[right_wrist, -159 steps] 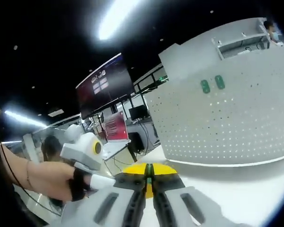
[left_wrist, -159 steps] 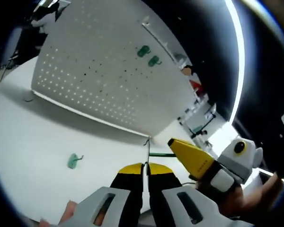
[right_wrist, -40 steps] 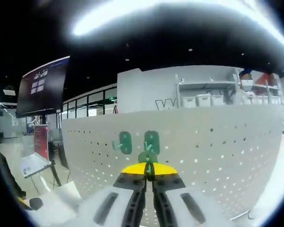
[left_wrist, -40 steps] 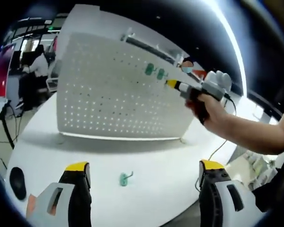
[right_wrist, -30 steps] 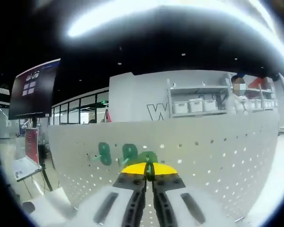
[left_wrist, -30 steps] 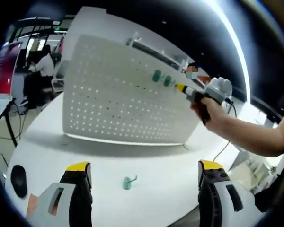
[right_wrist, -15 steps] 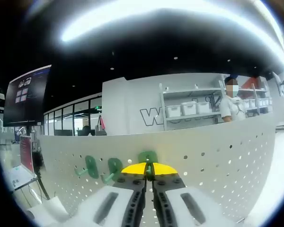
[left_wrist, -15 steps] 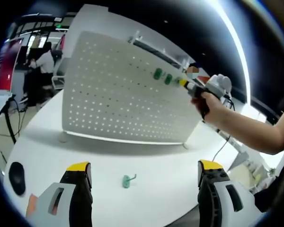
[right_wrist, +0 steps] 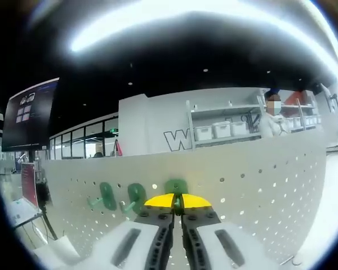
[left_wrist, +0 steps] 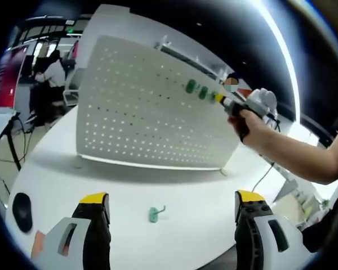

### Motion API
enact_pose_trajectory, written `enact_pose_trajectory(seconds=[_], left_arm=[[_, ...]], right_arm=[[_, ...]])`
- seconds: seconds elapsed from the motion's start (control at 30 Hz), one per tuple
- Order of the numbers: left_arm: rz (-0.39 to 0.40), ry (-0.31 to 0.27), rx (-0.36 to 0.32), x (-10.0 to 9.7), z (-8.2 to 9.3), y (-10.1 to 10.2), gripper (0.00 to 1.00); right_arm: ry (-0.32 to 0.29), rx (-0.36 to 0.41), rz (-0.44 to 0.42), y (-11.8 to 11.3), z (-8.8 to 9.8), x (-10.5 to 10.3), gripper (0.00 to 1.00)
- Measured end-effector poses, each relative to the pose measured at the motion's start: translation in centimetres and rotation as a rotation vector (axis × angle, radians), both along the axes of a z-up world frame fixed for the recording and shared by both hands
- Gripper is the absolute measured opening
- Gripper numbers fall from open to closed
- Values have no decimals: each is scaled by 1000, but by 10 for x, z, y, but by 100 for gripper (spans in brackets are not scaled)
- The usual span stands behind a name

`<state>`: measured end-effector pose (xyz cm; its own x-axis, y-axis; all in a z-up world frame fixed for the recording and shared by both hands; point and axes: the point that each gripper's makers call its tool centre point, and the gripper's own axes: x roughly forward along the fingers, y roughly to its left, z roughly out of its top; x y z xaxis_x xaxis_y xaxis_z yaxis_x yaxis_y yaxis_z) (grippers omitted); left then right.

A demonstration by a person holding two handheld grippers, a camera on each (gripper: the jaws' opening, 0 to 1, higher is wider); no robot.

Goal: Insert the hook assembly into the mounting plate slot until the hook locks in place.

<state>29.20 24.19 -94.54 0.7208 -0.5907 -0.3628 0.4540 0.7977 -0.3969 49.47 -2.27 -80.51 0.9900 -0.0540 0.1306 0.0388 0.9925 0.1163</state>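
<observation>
Right gripper [right_wrist: 177, 209] closed on a green hook [right_wrist: 176, 187] pressed to the white pegboard [right_wrist: 259, 185] ahead, two mounted hooks [right_wrist: 121, 198] just left (same green), left gripper [left_wrist: 172, 205] wide open, empty, loose hook [left_wrist: 155, 213] on the table [left_wrist: 56, 180] between its jaws.

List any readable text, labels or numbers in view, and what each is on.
"W": large dark letter on the back wall, cut off by the shelf; the rest is hidden.
Screen: light panels, too small to read.
Red sign: blurred, unreadable.
Pegboard, hooks, claws: no text visible.
</observation>
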Motion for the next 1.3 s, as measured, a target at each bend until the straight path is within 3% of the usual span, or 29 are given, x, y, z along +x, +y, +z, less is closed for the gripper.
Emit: enact_pose_trajectory(seconds=[0.13,0.3,0.4,0.5,0.6,0.7,0.87,1.0,1.1,1.2,1.3], left_arm=[[8,2,-31,0,1,1,93],[2,15,-4,-1,-7,1,93],[0,18,1,-2,-10,1,93],[1,22,-14,-3,-10,0,93],[-3,27,-6,-3,-12,-1,94],[-12,41,-5,-5,-14,-1,94],[-3,60,14,-9,-19,6,94],[-6,73,26,-13,-22,7,94],[10,67,22,-13,-19,9,94],[15,71,25,-15,-18,10,93],[12,84,37,-17,-20,9,92]], right_arm=[[4,39,-7,-1,0,3,0],[7,23,-19,-1,-1,4,0],[23,57,-9,-1,-1,4,0],[36,15,-14,1,-1,4,2],[47,-5,-5,5,0,2,9],[5,31,18,6,16,-4,15],[-30,-9,53,4,39,-16,19],[-35,-21,104,2,45,-25,22],[34,-58,209,10,33,-32,23],[112,-107,263,12,14,-43,23],[185,-102,320,15,-7,-57,23]])
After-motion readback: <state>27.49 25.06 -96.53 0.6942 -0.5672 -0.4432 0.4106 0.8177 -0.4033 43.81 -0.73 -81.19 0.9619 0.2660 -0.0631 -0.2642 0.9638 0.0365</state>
